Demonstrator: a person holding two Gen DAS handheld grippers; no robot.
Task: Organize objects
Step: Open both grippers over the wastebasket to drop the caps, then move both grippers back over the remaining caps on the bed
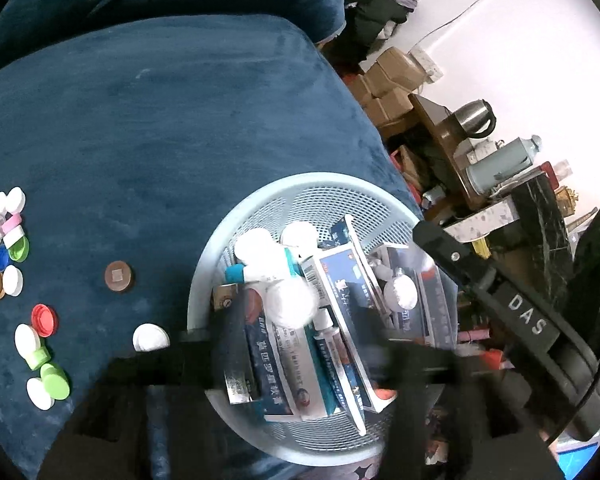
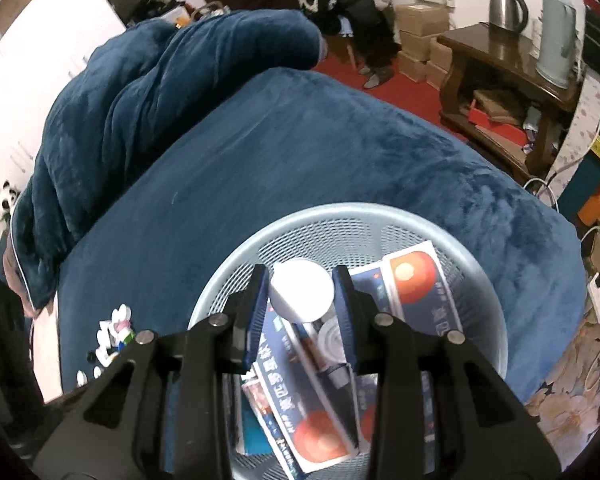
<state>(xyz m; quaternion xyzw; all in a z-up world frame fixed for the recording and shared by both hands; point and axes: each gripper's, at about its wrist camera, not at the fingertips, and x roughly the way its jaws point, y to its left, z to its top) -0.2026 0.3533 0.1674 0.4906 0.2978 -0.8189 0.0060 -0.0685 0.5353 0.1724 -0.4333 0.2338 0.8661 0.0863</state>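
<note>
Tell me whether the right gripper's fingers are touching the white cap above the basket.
Touching. In the right wrist view the white cap sits clamped between the right gripper, both fingers pressed against its sides, above the basket.

blue bed (image 1: pixel 160 120): basket (image 1: pixel 300 188), loose caps (image 1: pixel 44 320)

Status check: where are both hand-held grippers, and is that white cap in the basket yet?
Right hand-held gripper over basket, white cap between its fingers. Left's state unclear. Loose caps on blanket. Nothing blocking.
</note>
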